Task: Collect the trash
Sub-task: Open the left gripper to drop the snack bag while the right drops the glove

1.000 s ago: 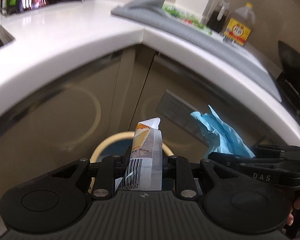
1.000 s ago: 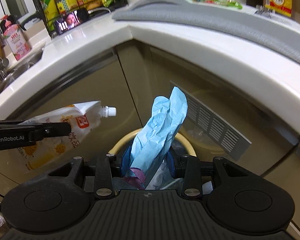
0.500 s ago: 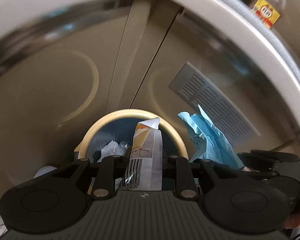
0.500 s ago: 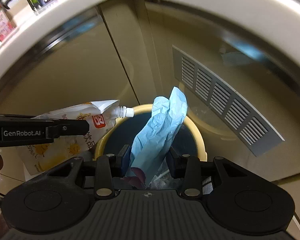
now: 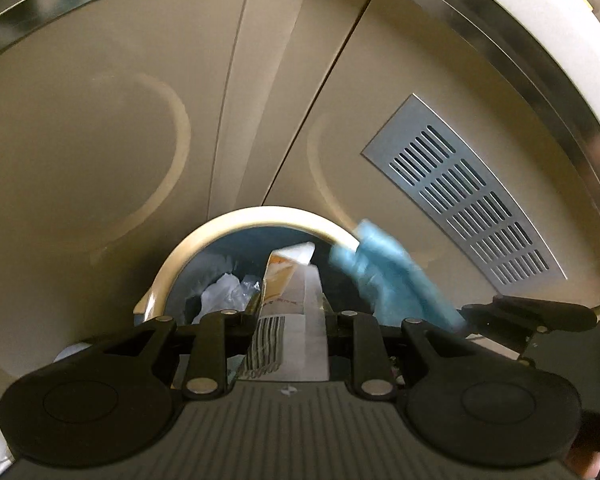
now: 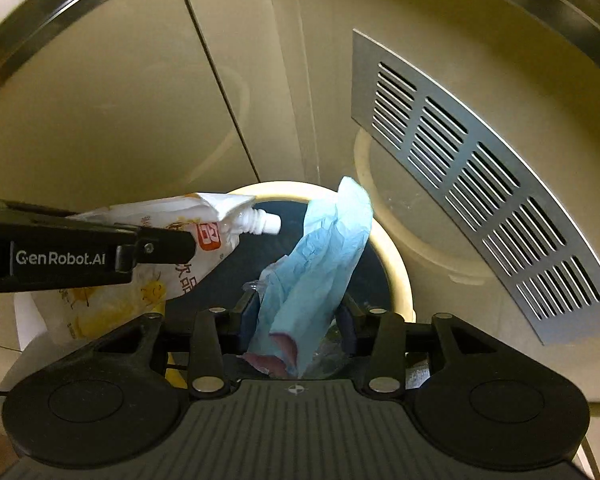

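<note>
Between the fingers of the left gripper [image 5: 290, 320] stands a white and orange drink pouch [image 5: 290, 304], upright, its barcode end low by the gripper's body and its spout end up over the open mouth of the trash bin [image 5: 204, 240]. These jaws have just been opening a little and now stand partly apart with the pouch still between them; whether the pads still press on it cannot be told from here. From the right wrist view the same pouch [image 6: 172, 264] pokes out past the black finger of the left gripper [image 6: 152, 246], its capless white spout pointing over the bin's cream rim [image 6: 396, 264].

A crumpled pale blue glove [image 6: 316, 268] sits between the fingers of the right gripper [image 6: 300, 316], its pinkish cuff end low at the gripper's body and its upper end leaning over the bin. These jaws too have just been widening and are partly open around the glove; contact with the pads is unclear.

Inside the bin lies crumpled white and clear plastic waste [image 5: 224, 292]. Behind it are beige cabinet doors [image 5: 100, 140] and a slotted metal vent grille [image 6: 480, 184].
</note>
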Demonstrator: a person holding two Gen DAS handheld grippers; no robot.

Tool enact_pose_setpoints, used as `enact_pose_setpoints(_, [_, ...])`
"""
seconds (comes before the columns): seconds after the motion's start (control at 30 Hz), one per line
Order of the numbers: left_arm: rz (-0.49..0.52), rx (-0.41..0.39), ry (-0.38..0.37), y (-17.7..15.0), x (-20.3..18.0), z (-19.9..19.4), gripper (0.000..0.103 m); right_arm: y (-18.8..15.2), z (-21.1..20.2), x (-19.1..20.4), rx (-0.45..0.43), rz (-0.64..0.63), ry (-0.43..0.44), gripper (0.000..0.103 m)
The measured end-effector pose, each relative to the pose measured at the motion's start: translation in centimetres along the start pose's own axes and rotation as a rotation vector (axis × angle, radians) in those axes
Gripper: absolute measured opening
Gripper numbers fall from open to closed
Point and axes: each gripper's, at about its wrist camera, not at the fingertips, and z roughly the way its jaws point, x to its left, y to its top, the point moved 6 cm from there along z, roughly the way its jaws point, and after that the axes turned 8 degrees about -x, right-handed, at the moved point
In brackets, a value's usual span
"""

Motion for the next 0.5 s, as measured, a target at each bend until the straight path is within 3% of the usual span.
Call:
enact_pose_setpoints(0.03, [0.006, -0.006, -0.006, 0.1, -0.1, 0.0, 0.051, 0.1, 0.1, 0.2, -0.004, -0.005, -0.001, 0.053])
enact_pose_setpoints(0.07, [0.009, -0.013, -0.004, 0.2, -0.1, -0.2, 0.062, 0.0, 0.0, 0.3, -0.010, -0.007, -0.004, 0.057])
enact_pose_setpoints(0.1, [0.008, -0.024, 0.008, 0.4, 0.0, -0.5, 0.087, 0.1, 0.0, 0.2, -0.017, -0.008, -0.012, 0.069])
enact_pose_setpoints(0.13, [0.008, -0.046, 0.018, 0.5, 0.0, -1.1, 0.096, 0.2, -0.2, 0.1, -0.028, -0.008, -0.024, 0.079])
enact_pose_setpoints(0.2, [0.020, -0.081, 0.019, 0.7, 0.0, -2.3, 0.097, 0.2, -1.1, 0.1, -0.053, -0.010, -0.034, 0.081])
enact_pose_setpoints(0.37, [0.036, -0.066, 0.011, -0.2, 0.0, -5.5, 0.097, -0.6, -4.5, 0.4, -0.053, 0.027, -0.002, 0.083])
enact_pose_setpoints(0.5, [0.028, -0.108, 0.043, -1.6, 0.1, -8.7, 0.103, -2.2, -8.2, 1.2, -0.078, 0.040, 0.031, 0.089])
